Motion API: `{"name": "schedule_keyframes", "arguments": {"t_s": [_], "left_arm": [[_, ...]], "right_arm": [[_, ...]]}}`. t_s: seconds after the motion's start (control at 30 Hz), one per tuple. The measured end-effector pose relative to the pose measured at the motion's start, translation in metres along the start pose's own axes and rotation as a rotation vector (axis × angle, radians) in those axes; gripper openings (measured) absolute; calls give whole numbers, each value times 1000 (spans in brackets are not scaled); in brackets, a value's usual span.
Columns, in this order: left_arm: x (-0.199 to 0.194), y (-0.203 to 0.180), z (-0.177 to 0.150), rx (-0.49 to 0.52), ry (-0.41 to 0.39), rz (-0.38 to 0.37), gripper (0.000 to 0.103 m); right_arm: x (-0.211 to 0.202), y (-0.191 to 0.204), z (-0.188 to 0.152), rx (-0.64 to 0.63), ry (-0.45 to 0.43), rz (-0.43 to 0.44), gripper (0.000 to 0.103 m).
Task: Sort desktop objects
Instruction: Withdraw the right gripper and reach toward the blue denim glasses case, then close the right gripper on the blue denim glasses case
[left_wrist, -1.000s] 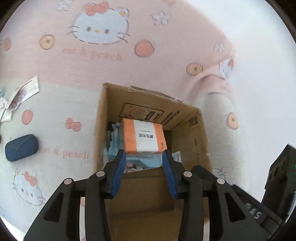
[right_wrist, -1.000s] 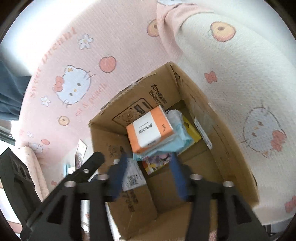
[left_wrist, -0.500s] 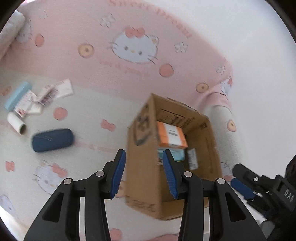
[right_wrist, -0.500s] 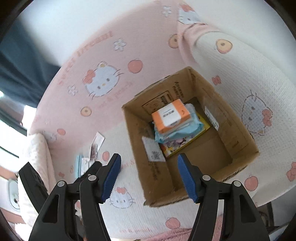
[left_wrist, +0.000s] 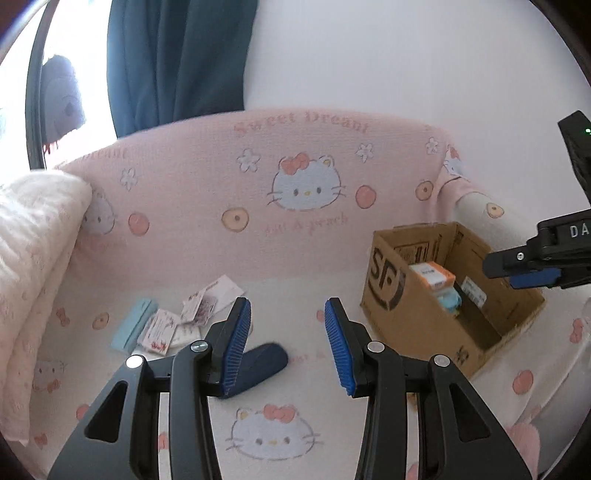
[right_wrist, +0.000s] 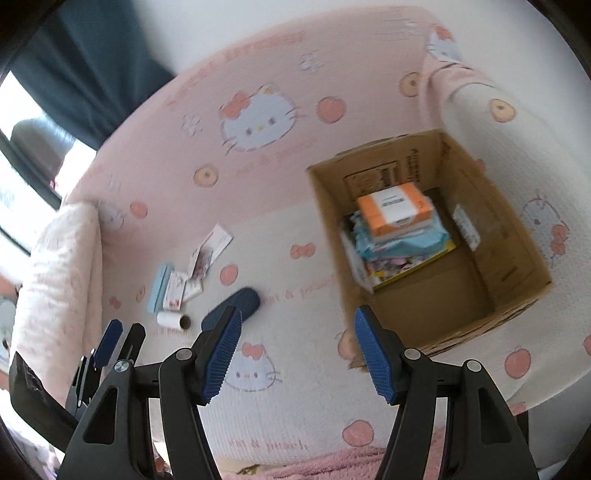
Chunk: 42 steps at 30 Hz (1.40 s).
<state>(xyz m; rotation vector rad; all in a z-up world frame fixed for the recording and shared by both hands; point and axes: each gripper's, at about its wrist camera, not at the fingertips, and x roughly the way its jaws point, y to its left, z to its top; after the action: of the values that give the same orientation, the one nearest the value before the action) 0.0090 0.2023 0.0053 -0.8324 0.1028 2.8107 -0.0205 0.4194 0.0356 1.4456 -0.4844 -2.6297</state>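
Note:
An open cardboard box (right_wrist: 517, 258) (left_wrist: 402, 317) stands on the right of the pink cartoon-print sofa seat. In it an orange-and-white pack (right_wrist: 393, 208) (left_wrist: 432, 275) lies on top of blue packs and a colourful book. A dark blue case (right_wrist: 240, 301) (left_wrist: 264, 363) lies on the seat left of the box. Further left are paper cards (right_wrist: 207, 254) (left_wrist: 207, 304), a light blue flat box (right_wrist: 159, 283) (left_wrist: 133, 325) and a white roll (right_wrist: 173, 320). My left gripper (left_wrist: 288, 347) is open and empty, above the case. My right gripper (right_wrist: 299, 354) is open and empty, in front of the box.
The sofa backrest (left_wrist: 295, 192) rises behind the seat, with a white cushion (left_wrist: 33, 266) at the left end. A dark blue curtain (left_wrist: 177, 59) and a window are behind. The right gripper shows at the right edge of the left wrist view, above the box.
Both grippers have pulled back and up from the box, and the left one has swung left toward the dark blue case and the cards. The box's contents have not moved.

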Motion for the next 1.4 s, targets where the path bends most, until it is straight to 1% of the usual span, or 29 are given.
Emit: {"name": "schedule_keyframes", "arguments": {"t_s": [0.17,0.3,0.4,0.5,0.6,0.67,0.73,0.83,0.97,1.07,1.1,1.17,1.23,1.3,1.4], "left_arm": [[6,35,-29,-3,54,33,46],[17,74,-53,-42,116,57,46],[25,110,-70,-129,181,66,46],[33,147,-86,-228,242,64,46],[43,180,-101,-322,309,55,47],[53,201,-112,-382,348,52,47],[61,216,-122,-423,369,38,47],[76,229,-135,-449,405,16,47],[90,234,-149,-486,408,-7,47],[111,233,-162,-581,443,-53,47],[121,230,-168,-630,470,-71,47],[135,225,-178,-706,514,-103,47],[145,219,-184,-756,535,-130,47],[153,212,-185,-778,537,-136,47],[164,204,-182,-769,520,-138,47]], "right_arm": [[17,44,-21,-141,18,-32,62],[39,82,-39,-275,51,-37,62],[64,105,-50,-337,96,-32,62],[88,122,-58,-345,135,4,62],[112,131,-64,-308,158,67,62],[127,132,-69,-258,161,96,62],[144,126,-74,-186,166,134,62],[171,112,-83,-75,165,171,62],[207,92,-93,52,164,186,62],[229,74,-97,145,193,197,62],[235,69,-99,174,206,204,62],[241,63,-100,199,212,207,62],[246,58,-101,213,213,205,62],[251,53,-102,228,213,204,62],[258,46,-102,255,212,203,62]]}}
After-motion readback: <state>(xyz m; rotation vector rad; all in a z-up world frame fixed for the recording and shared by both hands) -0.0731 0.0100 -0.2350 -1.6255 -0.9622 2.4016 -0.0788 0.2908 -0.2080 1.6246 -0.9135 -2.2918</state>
